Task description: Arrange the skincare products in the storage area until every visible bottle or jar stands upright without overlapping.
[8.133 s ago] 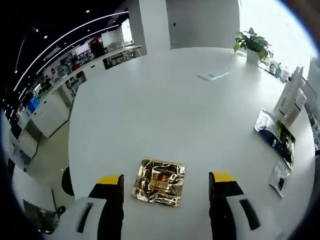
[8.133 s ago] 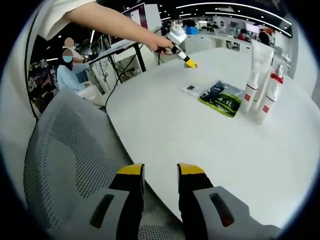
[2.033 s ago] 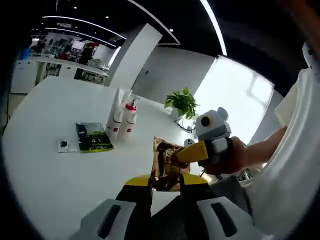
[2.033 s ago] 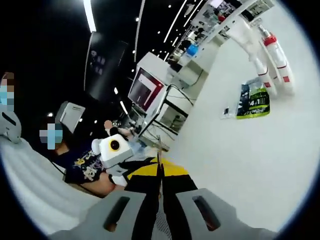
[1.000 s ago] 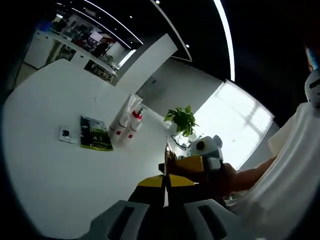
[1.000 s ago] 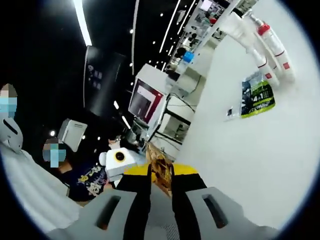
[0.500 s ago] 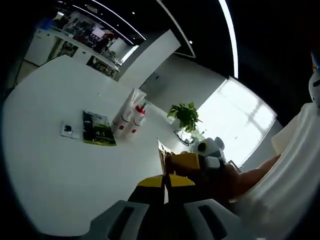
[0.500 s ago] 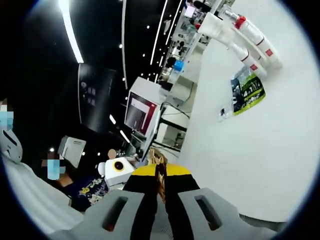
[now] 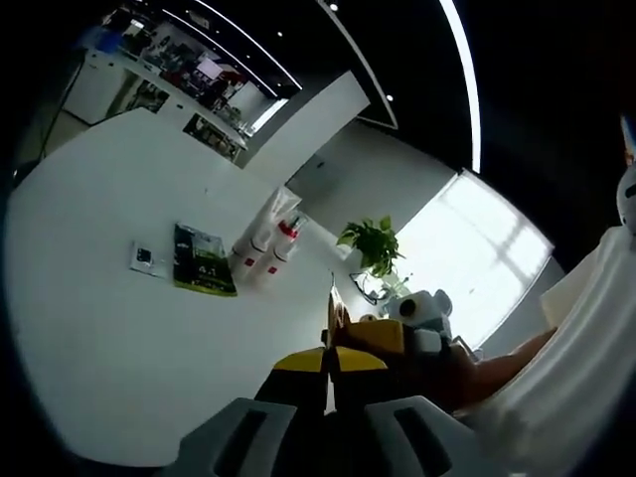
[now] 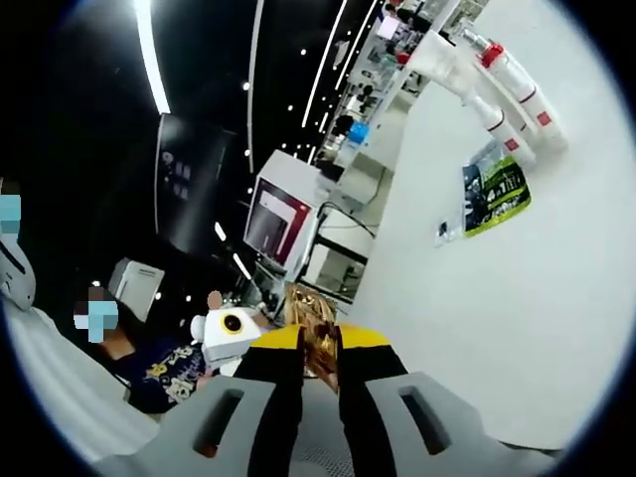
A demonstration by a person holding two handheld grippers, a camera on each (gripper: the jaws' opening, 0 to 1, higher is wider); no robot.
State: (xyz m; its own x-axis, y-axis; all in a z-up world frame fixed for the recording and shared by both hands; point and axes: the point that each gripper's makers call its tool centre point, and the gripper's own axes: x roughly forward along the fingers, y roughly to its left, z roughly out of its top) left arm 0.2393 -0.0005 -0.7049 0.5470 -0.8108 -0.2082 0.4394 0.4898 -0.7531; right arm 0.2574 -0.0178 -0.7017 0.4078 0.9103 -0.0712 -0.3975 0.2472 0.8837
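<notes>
While both grippers meet above the near edge of the white table (image 9: 109,298), the left gripper (image 9: 330,360) has its jaws closed on a gold foil packet (image 9: 332,320), and the right gripper (image 10: 318,341) pinches the same packet (image 10: 310,323), jaws nearly together. Far across the table stand white bottles (image 9: 266,248) with red caps, upright, just right of a flat green packet (image 9: 202,261) and a small card (image 9: 145,257).

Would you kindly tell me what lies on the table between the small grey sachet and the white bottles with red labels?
In the left gripper view, the green and black packet lies flat between the small grey sachet and the white bottles.
</notes>
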